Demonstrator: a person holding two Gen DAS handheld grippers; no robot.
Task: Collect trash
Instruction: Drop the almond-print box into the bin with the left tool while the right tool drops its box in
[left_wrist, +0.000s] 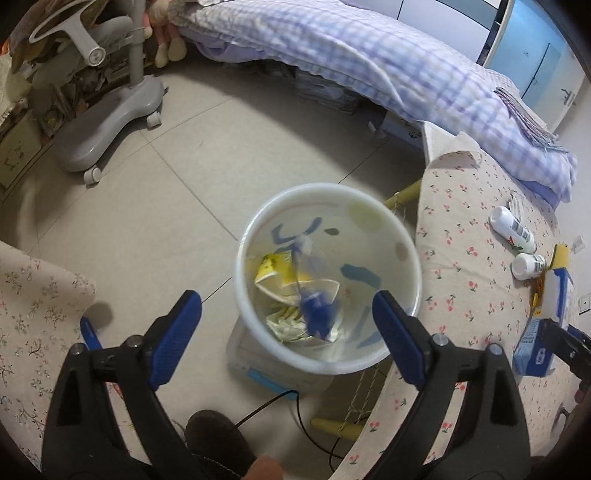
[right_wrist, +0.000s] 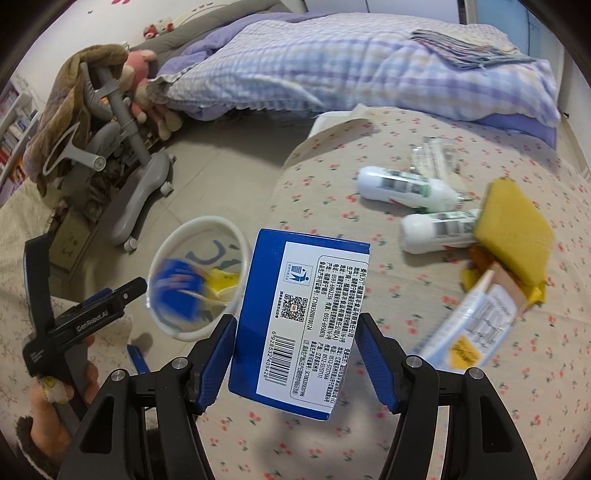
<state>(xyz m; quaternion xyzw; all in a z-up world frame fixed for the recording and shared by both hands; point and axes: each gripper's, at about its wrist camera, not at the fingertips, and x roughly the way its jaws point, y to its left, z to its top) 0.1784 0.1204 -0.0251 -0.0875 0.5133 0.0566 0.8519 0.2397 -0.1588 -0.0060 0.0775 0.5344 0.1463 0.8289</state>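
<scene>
My left gripper (left_wrist: 288, 321) is open and empty, held above a white bin (left_wrist: 328, 275) on the floor. A blurred blue packet (left_wrist: 319, 314) is inside the bin on crumpled yellow and white trash (left_wrist: 275, 275). My right gripper (right_wrist: 297, 339) is shut on a blue and white box (right_wrist: 303, 321) and holds it over the cherry-print table (right_wrist: 369, 435). The box also shows at the right edge of the left wrist view (left_wrist: 543, 332). The bin shows left of the box (right_wrist: 199, 280).
Two white bottles (right_wrist: 406, 188) (right_wrist: 436, 229), a yellow sponge (right_wrist: 513, 229), a light-blue carton (right_wrist: 472, 325) and a clear wrapper (right_wrist: 436, 155) lie on the table. A grey wheeled chair base (left_wrist: 110, 122) and a bed with a checked quilt (left_wrist: 369, 62) stand behind.
</scene>
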